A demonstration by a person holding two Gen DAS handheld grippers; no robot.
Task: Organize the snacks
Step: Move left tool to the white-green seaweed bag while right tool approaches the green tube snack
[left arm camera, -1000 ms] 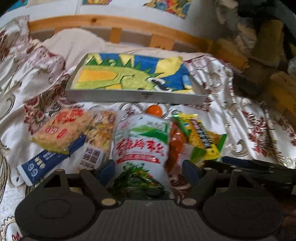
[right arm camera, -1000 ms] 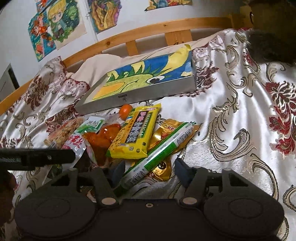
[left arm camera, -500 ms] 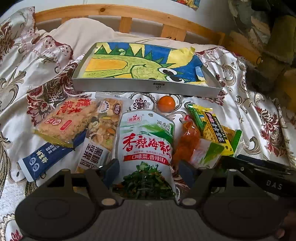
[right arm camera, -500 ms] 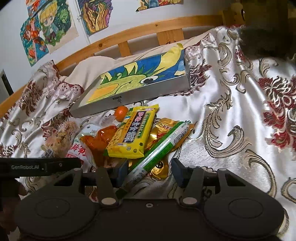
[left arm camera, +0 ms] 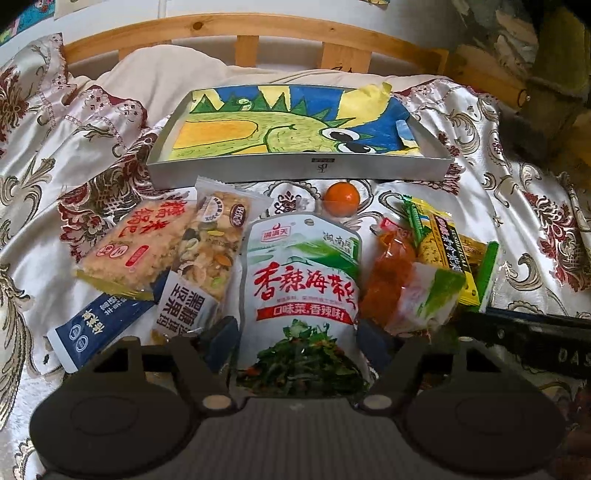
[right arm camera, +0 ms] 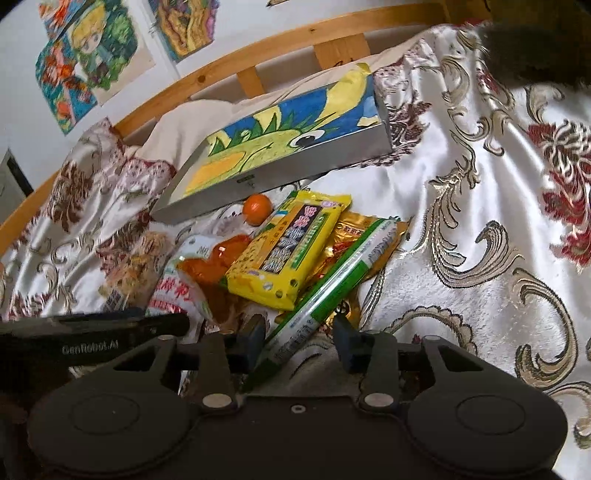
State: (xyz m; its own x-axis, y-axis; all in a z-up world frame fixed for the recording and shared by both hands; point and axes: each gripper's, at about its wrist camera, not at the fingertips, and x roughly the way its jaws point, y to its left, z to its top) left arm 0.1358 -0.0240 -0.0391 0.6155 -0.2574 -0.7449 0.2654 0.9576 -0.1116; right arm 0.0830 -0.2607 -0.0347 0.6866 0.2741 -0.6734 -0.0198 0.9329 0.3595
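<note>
A pile of snacks lies on the bed before a grey tray (left arm camera: pixel 258 171) lined with a dinosaur drawing. My left gripper (left arm camera: pixel 299 338) is open, its fingers on either side of the lower end of a white seaweed pouch (left arm camera: pixel 301 280). My right gripper (right arm camera: pixel 299 338) is open around the near end of a long green-and-silver packet (right arm camera: pixel 332 284). A yellow snack pack (right arm camera: pixel 291 245), an orange packet (left arm camera: pixel 391 273), a small orange ball (left arm camera: pixel 341 195), a rice cracker pack (left arm camera: pixel 136 245) and a nut bar (left arm camera: pixel 210 247) lie around them.
The tray (right arm camera: pixel 295 173) rests on a floral satin bedspread (right arm camera: pixel 480 221) near a wooden headboard (left arm camera: pixel 258 33). A blue sachet (left arm camera: pixel 92 325) lies at the left of the pile. A gold packet (right arm camera: pixel 354 236) lies under the long packet. Drawings hang on the wall (right arm camera: pixel 92 55).
Both grippers have moved forward over the pile. The left gripper's fingers now flank the seaweed pouch more closely. The right gripper's jaws have narrowed around the long green packet.
</note>
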